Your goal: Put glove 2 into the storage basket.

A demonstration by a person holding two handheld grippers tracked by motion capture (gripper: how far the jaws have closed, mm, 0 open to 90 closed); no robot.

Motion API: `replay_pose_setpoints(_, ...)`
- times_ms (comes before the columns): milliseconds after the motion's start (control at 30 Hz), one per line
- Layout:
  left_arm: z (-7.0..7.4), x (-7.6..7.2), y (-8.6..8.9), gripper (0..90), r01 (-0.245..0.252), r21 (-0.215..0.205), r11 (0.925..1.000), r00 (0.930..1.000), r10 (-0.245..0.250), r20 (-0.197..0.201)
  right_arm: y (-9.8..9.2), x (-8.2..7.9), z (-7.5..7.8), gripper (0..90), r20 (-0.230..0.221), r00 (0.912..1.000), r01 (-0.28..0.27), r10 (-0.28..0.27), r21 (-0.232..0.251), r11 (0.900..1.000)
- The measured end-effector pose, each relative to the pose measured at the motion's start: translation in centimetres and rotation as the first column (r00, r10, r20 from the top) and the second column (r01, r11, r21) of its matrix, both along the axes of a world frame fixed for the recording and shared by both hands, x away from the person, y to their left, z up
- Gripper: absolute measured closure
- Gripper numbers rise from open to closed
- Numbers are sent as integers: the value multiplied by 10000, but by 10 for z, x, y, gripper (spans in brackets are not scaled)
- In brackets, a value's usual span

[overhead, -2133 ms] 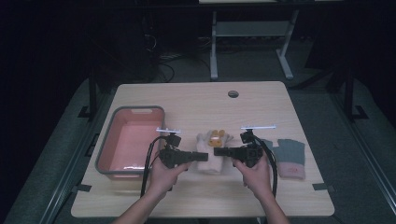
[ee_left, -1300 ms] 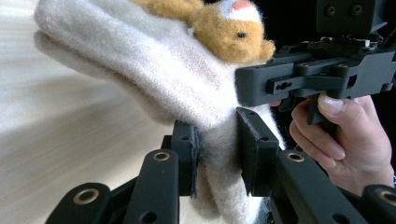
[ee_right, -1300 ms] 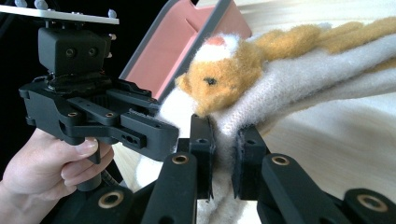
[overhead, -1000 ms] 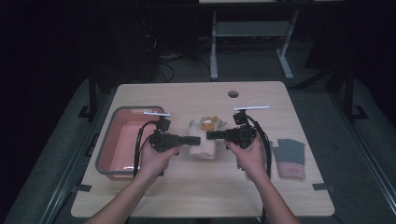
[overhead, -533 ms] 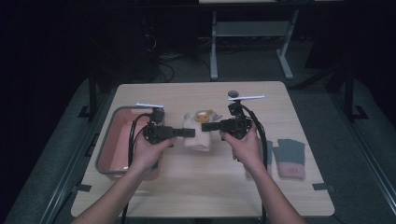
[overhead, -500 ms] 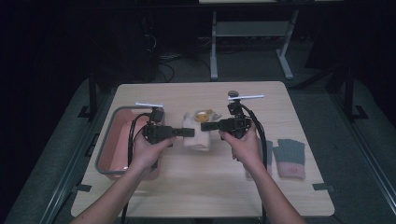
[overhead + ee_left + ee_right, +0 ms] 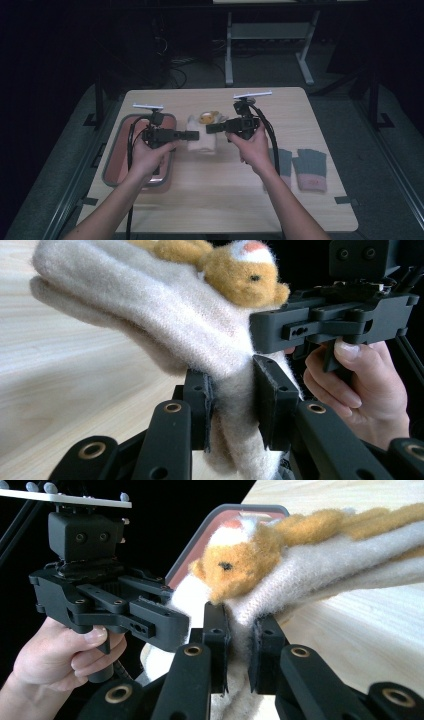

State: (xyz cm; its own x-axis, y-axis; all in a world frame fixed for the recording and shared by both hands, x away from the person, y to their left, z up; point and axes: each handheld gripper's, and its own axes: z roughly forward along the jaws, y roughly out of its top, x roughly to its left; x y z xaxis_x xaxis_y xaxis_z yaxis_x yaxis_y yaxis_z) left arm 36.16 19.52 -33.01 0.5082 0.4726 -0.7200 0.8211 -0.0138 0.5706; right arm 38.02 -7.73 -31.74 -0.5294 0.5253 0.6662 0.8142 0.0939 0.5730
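One cream knitted mitten [image 7: 202,141] with an orange plush animal on it, held above the table [image 7: 220,200] between two grippers. Left gripper [image 7: 232,405] and right gripper [image 7: 239,642] each pinch its fabric. Mitten's lower part cut off. One pink tray [image 7: 117,165] at left; two grey gloves [image 7: 300,167] at right.

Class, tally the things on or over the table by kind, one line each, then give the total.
Cream mitten with bear face: 1
Grey and pink gloves: 2
Pink tray: 1
Handheld grippers, left gripper and right gripper: 2
Total: 6
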Motion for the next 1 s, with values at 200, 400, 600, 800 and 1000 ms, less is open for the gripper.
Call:
replay_pose_setpoints(200,8,3,9,702,-97,-10,10000,9999,97,40,10,4,10,806,126,9999,-82,83,-97,9999)
replay_pose_setpoints(400,18,5,19,701,-228,21,9997,9997,228,96,20,9,18,807,197,9997,-154,154,-23,9999)
replay_pose_setpoints(600,23,6,31,701,-386,19,9993,9992,386,68,31,15,23,807,171,9993,-329,329,23,9995)
replay_pose_setpoints(800,27,6,42,700,-508,40,9987,9986,507,131,42,19,27,806,203,9987,-478,477,47,9988)
replay_pose_setpoints(1000,28,5,56,699,-671,17,9977,9977,671,99,58,23,30,806,258,9974,-671,671,-30,9977)
